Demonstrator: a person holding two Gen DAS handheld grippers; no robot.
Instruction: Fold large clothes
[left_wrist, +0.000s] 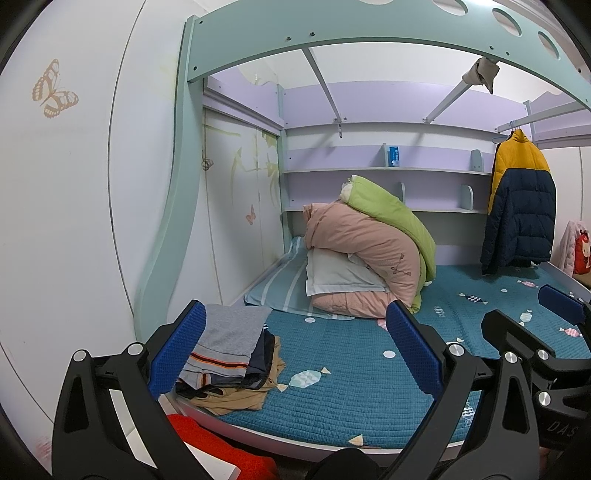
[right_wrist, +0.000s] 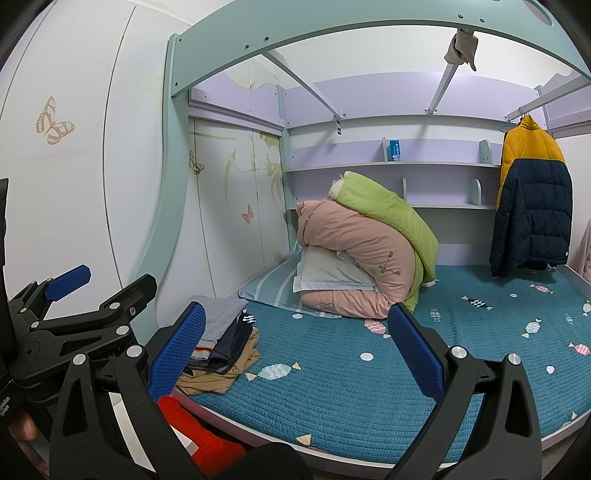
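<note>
A stack of folded clothes (left_wrist: 231, 360), grey on top over dark and tan pieces, lies on the near left corner of the teal quilted bed (left_wrist: 351, 387); it also shows in the right wrist view (right_wrist: 221, 347). A red garment (left_wrist: 221, 450) lies below the bed's front edge and shows in the right wrist view too (right_wrist: 199, 435). My left gripper (left_wrist: 295, 350) is open and empty, held above the bed's front edge. My right gripper (right_wrist: 295, 350) is open and empty beside it. A yellow and navy puffer jacket (left_wrist: 521, 206) hangs at the right.
Rolled pink and green duvets (left_wrist: 373, 254) rest on a white pillow at the bed's back. Shelves (left_wrist: 384, 170) line the back wall. The bunk frame (left_wrist: 332, 37) arches overhead. A white wardrobe (left_wrist: 74, 184) stands at the left. The right gripper shows at the left view's right edge (left_wrist: 535, 350).
</note>
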